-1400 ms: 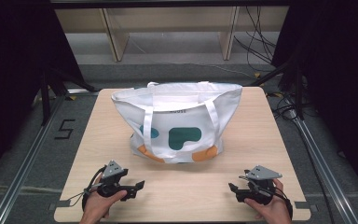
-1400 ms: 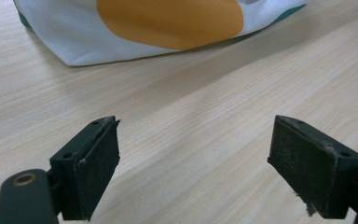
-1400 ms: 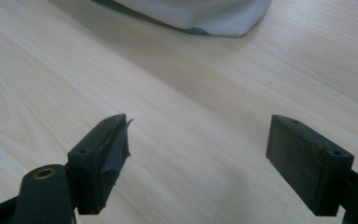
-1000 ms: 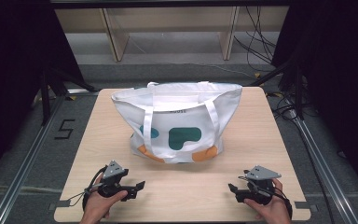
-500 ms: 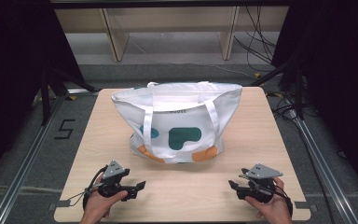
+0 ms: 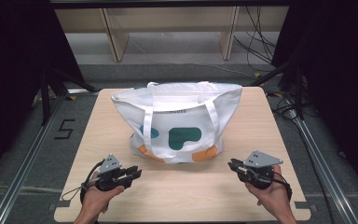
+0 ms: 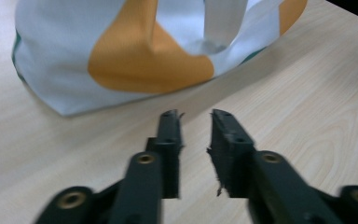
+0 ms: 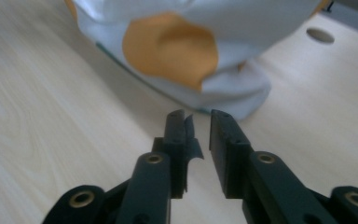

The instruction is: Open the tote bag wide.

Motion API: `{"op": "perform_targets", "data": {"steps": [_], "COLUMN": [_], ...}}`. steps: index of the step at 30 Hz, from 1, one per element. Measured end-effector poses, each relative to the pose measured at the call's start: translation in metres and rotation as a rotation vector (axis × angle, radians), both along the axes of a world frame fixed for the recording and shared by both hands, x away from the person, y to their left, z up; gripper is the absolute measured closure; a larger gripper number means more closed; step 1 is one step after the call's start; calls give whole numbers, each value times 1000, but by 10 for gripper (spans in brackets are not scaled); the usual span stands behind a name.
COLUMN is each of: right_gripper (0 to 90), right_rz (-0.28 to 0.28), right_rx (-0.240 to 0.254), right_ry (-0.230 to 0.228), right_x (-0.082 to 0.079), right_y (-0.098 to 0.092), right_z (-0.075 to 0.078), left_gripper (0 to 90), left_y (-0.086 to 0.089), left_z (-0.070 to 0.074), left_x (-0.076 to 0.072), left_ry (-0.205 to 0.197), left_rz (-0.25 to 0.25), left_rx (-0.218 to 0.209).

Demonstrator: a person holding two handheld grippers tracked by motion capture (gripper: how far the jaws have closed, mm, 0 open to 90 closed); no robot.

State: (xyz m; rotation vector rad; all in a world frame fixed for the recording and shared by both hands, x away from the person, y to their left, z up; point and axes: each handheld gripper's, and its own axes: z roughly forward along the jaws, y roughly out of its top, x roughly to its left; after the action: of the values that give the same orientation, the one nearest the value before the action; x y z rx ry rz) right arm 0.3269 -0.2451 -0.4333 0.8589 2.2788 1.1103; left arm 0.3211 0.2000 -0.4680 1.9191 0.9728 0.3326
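While the white tote bag (image 6: 177, 122) stands untouched at the middle of the tabletop (image 6: 261, 121), both tools have just been closing, and nothing lies between the jaws of either. The left tool (image 6: 135, 172) rests near the bag's front left corner, with bare wood between it and the cloth; in the left gripper view its jaws are drawn in to a narrow gap, pointing at the orange patch (image 7: 144, 60) low on the bag. The right tool (image 6: 232, 164) sits off the bag's front right corner, also apart from it, held a little higher off the wood than half a second ago, and its jaws are likewise nearly together on nothing in the right gripper view.

Against the earlier pictures the bag has not shifted: its mouth gapes upward, and its two straps (image 6: 212, 122) hang down the near face over the teal shapes (image 6: 184, 136).

Judging from this, the closing was no grasp; it looks like a readying squeeze before the approach. Work on the bag has yet to begin, and each tool would need to reopen before taking cloth or a strap.
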Motion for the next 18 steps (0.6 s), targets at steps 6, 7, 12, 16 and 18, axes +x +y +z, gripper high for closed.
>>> {"op": "perform_targets", "data": {"steps": [6, 7, 12, 16, 18], "right_gripper": [900, 900, 900, 900, 900], "right_rz": [34, 25, 32, 33, 29], "right_rx": [-2, -14, -11, -15, -12], "right_ry": [-66, -92, -131, -148, -150], "right_x": [26, 30, 51, 62, 73], "right_y": [10, 11, 19, 22, 25], "right_z": [47, 56, 90, 105, 118], "left_gripper": [895, 895, 895, 895, 895], "left_y": [5, 5, -2, -9, -11], "left_z": [44, 52, 83, 104, 116], "left_x": [24, 28, 45, 56, 63], "left_ry": [-53, -56, -69, -91, -101], "left_rz": [-32, -24, -57, -65, -66], "left_rx": [-25, -51, -57, -41, -38]}}
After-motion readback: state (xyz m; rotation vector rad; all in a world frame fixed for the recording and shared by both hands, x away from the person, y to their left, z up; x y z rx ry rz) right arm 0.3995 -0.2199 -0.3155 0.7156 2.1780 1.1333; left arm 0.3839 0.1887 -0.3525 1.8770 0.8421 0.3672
